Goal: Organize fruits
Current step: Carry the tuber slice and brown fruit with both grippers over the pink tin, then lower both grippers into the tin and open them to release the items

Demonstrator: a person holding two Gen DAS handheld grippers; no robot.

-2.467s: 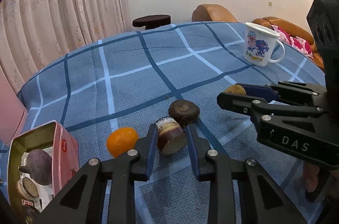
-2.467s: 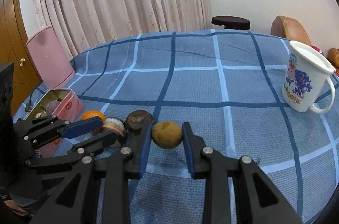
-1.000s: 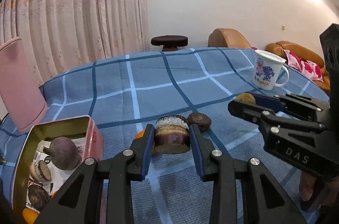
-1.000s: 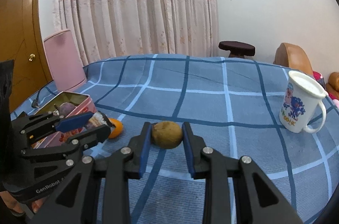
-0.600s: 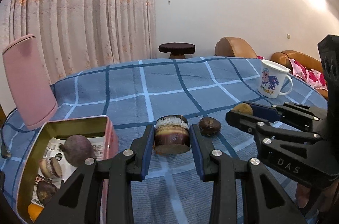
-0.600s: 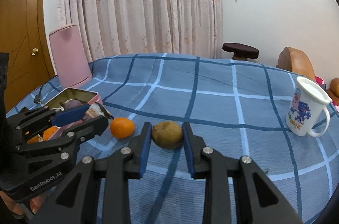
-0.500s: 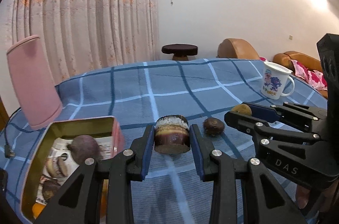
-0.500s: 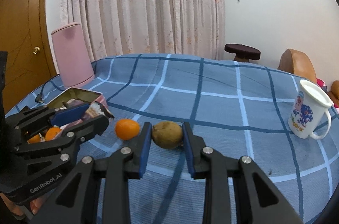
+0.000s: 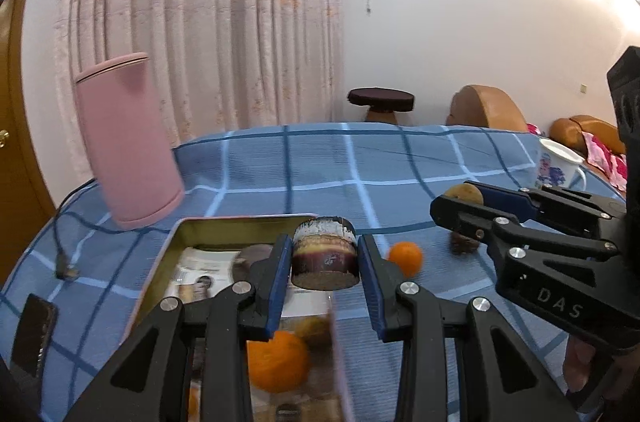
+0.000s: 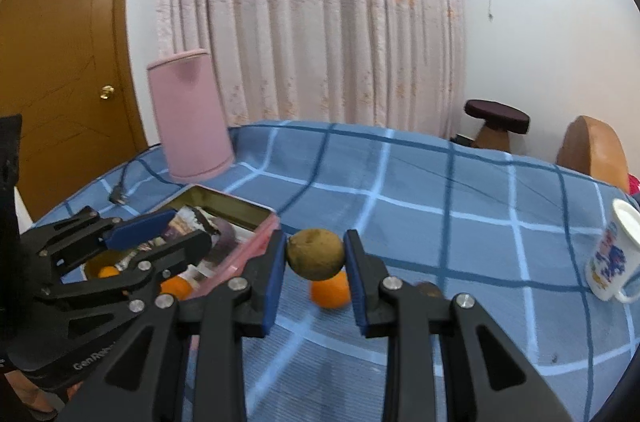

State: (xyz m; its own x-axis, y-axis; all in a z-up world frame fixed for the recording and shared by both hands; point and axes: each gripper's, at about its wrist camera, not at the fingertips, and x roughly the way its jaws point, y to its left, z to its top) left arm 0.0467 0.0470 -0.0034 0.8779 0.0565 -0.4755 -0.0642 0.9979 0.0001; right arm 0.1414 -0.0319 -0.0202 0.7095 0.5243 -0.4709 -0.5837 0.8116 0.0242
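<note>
Both grippers are loaded near the open pink metal tin (image 9: pixel 160 262). The left gripper (image 9: pixel 324 272) is clamped on a squat brown cut fruit chunk w/ pale rim (image 9: pixel 324 254), poised over the tin's far edge; the right gripper (image 10: pixel 314 272) pinches a round olive-brown fruit (image 10: pixel 315 254) just right of the tin.

Risks: the chunk may clip the rim and tumble onto the blue checked cloth (image 10: pixel 440 206), or the black frames may collide, being close together.

Vs 2.5 s ago: both fruits were down on the cloth; now they're airborne beside the tin. A small orange (image 10: pixel 330 288) and a dark round fruit (image 9: pixel 462 244) remain right of the tin.
</note>
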